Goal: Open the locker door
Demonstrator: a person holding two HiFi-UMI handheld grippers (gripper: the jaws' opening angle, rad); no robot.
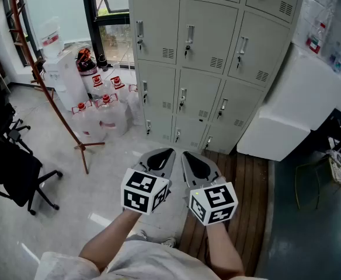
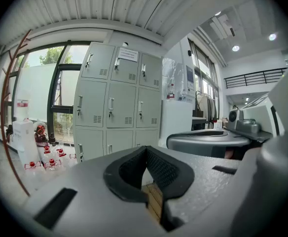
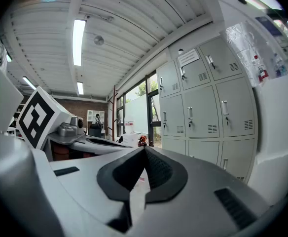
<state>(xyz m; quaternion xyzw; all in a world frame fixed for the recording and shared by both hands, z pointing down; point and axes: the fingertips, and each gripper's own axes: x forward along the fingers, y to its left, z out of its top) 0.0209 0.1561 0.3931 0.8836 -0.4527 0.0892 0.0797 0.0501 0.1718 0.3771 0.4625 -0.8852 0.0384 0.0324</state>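
Note:
The grey bank of lockers (image 1: 205, 45) stands ahead, all its doors closed, each with a small upright handle (image 1: 189, 35) and a key. It also shows in the left gripper view as lockers (image 2: 117, 102) and in the right gripper view as lockers (image 3: 203, 102). My left gripper (image 1: 169, 151) and right gripper (image 1: 185, 153) are held side by side, low and well short of the lockers. Both are shut, tips together, with nothing between them, as the left gripper (image 2: 145, 147) and right gripper (image 3: 144, 148) show in their own views.
Several water jugs with red caps (image 1: 103, 107) sit on the floor left of the lockers, by a red-brown stand (image 1: 54, 98). A black office chair (image 1: 13, 168) is at far left. A large white cabinet (image 1: 299, 104) flanks the lockers' right. Wooden boards (image 1: 240, 203) lie underfoot.

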